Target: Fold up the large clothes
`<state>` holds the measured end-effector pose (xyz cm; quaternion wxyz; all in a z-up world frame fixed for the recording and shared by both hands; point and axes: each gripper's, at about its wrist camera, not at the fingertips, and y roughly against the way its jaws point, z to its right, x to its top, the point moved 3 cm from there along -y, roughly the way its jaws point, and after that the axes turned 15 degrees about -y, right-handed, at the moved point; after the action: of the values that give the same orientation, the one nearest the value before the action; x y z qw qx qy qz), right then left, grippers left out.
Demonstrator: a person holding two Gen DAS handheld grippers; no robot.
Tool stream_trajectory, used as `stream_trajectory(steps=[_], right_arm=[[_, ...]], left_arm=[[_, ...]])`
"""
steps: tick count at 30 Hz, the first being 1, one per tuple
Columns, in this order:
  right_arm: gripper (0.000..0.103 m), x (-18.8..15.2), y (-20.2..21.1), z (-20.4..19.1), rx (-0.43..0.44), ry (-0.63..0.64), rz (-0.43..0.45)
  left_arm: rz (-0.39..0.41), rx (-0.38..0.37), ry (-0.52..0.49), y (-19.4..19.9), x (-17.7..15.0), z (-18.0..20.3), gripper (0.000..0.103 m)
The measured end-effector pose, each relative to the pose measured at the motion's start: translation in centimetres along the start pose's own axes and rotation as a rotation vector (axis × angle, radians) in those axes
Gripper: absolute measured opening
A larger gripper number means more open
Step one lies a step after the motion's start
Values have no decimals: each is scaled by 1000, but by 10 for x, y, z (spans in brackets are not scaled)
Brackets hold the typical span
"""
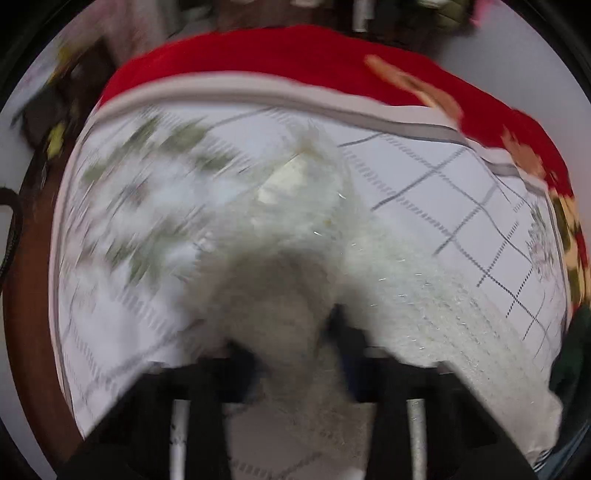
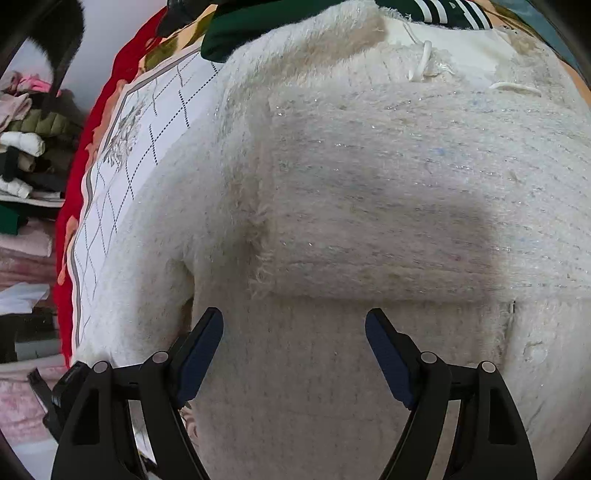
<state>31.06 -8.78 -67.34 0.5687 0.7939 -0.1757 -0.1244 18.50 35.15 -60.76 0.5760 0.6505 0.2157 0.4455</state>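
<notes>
— Fingers on the left gripper (image 1: 295,332), how do they stand?

— Clenched on a bunched fold of the fluffy white sweater (image 1: 280,295), which rises between the two dark pads. That view is blurred.

— Where does the sweater lie?

— On a white tablecloth (image 1: 424,173) with a grey diamond grid and a red border (image 1: 258,55).

— And the right gripper (image 2: 294,354)?

— Released: its blue-padded fingers (image 2: 199,354) stand wide apart above the sweater (image 2: 369,206), gripping nothing. A folded flap lies ahead of them. A green garment (image 2: 258,26) sits at the far edge, and stacked clothes (image 2: 29,147) are off to the left.
</notes>
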Motion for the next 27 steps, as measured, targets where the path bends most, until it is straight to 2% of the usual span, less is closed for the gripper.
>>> stream_trajectory(steps=[3,5,6,7,11,14,17,20,22,27], right_arm=[[81,1,2,-5,-84,4,62],[83,4,9,-4,-215,23,132],[85,7,14,-1,-300,35,171],[93,10,17,2,-355,41,195],[94,23,31,14,-480,69,278],[94,35,36,27,-472,47,272],[94,47,42,45,-430,2,256],[94,62,56,74,-373,-59,226],[94,71,70,99,-339,-108,217],[94,91,119,186,-287,-248,213]], left_arm=[[44,1,-73,8,29,16,13],[97,17,-146,21,43,31,12],[144,29,-199,35,52,41,12],[179,41,-238,46,57,51,12],[319,89,-405,104,57,94,11],[402,92,-516,140,50,133,11],[472,87,-640,173,30,179,11],[508,51,-760,204,-6,240,11],[506,13,-821,220,-32,270,11],[432,-157,-1007,251,-142,371,11]])
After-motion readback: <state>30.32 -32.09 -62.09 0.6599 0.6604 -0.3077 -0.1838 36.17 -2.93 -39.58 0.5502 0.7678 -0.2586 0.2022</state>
